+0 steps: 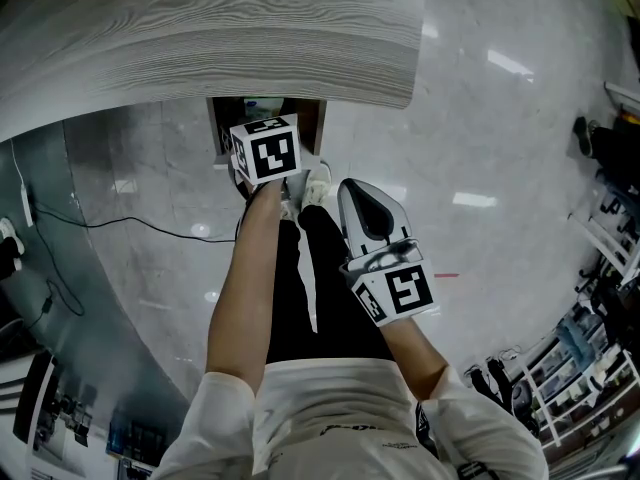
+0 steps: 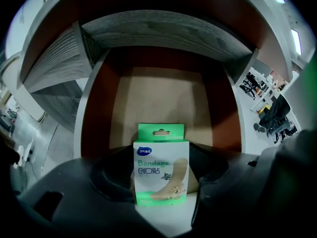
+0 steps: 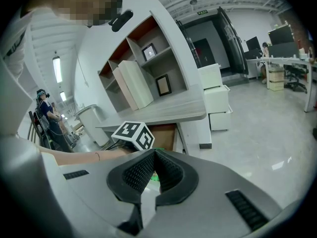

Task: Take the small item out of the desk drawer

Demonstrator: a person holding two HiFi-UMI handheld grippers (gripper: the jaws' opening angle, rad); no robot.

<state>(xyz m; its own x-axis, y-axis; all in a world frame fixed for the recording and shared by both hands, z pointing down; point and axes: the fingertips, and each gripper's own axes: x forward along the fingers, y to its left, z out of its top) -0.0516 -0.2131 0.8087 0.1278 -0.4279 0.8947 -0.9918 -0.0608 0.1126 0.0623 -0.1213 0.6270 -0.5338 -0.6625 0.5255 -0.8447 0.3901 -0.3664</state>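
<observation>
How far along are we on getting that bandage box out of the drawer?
Done: the drawer is open and the left gripper is inside it. In hand: the bandage box stands between its wide-set jaws; whether they press on it I cannot tell. Left: grip firmly and lift the box out; it is not yet clear. The right gripper is shut, empty, outside the drawer.

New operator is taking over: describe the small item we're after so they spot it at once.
Under the grey wood-grain desk, a brown-walled drawer stands open. At its near end, between the left gripper's jaws, is a flat box. No other loose thing shows in the drawer. The box is white, with a green hang tab and "Bandage" printed on it.
</observation>
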